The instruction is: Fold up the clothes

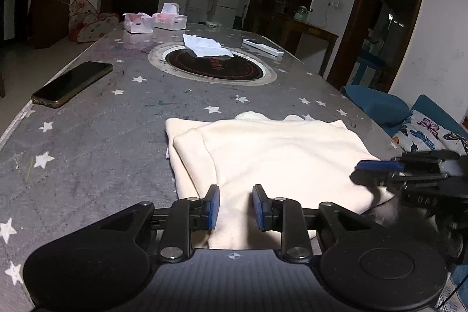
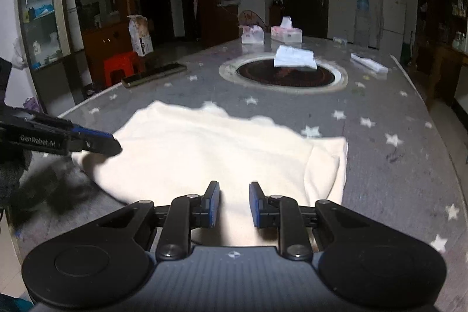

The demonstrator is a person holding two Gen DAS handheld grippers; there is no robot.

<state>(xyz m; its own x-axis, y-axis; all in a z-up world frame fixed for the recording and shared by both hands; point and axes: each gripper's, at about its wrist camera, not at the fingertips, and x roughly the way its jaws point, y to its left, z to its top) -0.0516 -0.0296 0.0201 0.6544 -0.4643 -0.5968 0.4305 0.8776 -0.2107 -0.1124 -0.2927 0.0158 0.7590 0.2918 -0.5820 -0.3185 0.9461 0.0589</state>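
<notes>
A cream fleece garment (image 1: 278, 154) (image 2: 204, 142) lies folded on the grey star-patterned table (image 1: 102, 142) (image 2: 395, 180), one sleeve doubled over at its side. My left gripper (image 1: 236, 206) sits over the garment's near edge. Its blue pads (image 1: 215, 206) stand apart, with cloth lying loose in the gap. From the right wrist it enters at the left, tips (image 2: 114, 145) at the cloth's edge. My right gripper (image 2: 234, 205) keeps a narrower gap that the cloth fills. From the left wrist it shows side-on (image 1: 359, 170) at the garment's right corner.
A dark phone (image 1: 73, 84) lies at the table's left edge. A round inset burner (image 1: 213, 67) carries a crumpled white tissue (image 1: 206, 46). Tissue boxes (image 1: 169, 18) and a white strip (image 1: 263, 47) stand farther back. A blue sofa with a butterfly cushion (image 1: 433, 133) is beside the table.
</notes>
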